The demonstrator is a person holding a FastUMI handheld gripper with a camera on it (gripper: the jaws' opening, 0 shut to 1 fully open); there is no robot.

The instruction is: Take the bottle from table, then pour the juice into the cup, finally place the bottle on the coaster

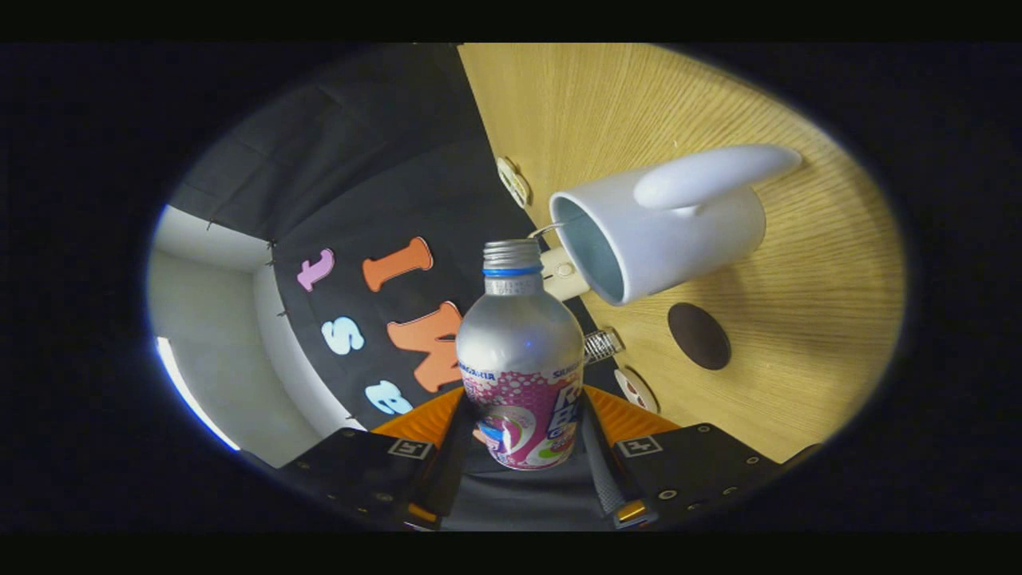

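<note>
My gripper (523, 455) is clamped on the bottle (520, 363): both fingers press its lower body from either side, so it sits between them with its long axis running straight out ahead of me, neck forward. The whole view is rolled over, the table (798, 335) standing like a wall on one side, so I judge I am already tipping the bottle toward the pour. Its threaded mouth (512, 254) has no cap on it, and I see no juice coming out.

Just beyond the mouth and off to the table side is the cup (663, 231), a white mug with its handle facing me. Its opening turns toward the bottle's neck, close by but not yet under it. I make out no liquid inside.

Further along the wood, past the cup's rim, lies the dark round coaster (699, 335), nothing on it. I must bring the mouth over the cup's rim before tilting further, or the juice may miss.
</note>
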